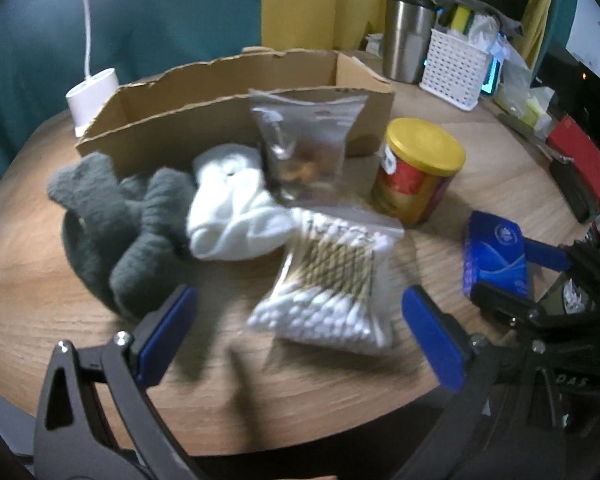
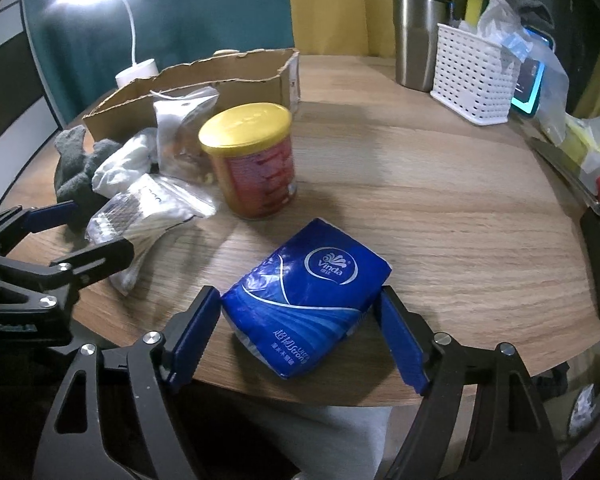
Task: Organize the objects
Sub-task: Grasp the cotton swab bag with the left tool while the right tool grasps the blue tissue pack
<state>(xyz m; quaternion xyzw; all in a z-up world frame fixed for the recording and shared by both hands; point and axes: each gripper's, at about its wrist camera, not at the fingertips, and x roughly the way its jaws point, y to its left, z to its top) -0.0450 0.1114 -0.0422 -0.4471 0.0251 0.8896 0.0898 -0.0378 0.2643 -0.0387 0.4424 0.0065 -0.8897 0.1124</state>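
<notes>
An open cardboard box (image 1: 236, 108) stands at the back of the round wooden table (image 2: 440, 216). In front of it lie a grey sock (image 1: 116, 224), a white sock (image 1: 232, 208), a clear snack bag (image 1: 304, 148), a bag of cotton swabs (image 1: 332, 280) and a red can with a yellow lid (image 1: 416, 172). My left gripper (image 1: 300, 320) is open, its blue pads either side of the swab bag and just short of it. My right gripper (image 2: 300, 332) is open around a blue tissue pack (image 2: 308, 300), both pads close to its sides.
A steel tumbler (image 2: 416, 36) and a white basket (image 2: 476, 72) full of items stand at the back right. A lamp base (image 1: 92, 92) is behind the box. Red and black items (image 1: 580, 164) crowd the right edge. The table's front edge is close to both grippers.
</notes>
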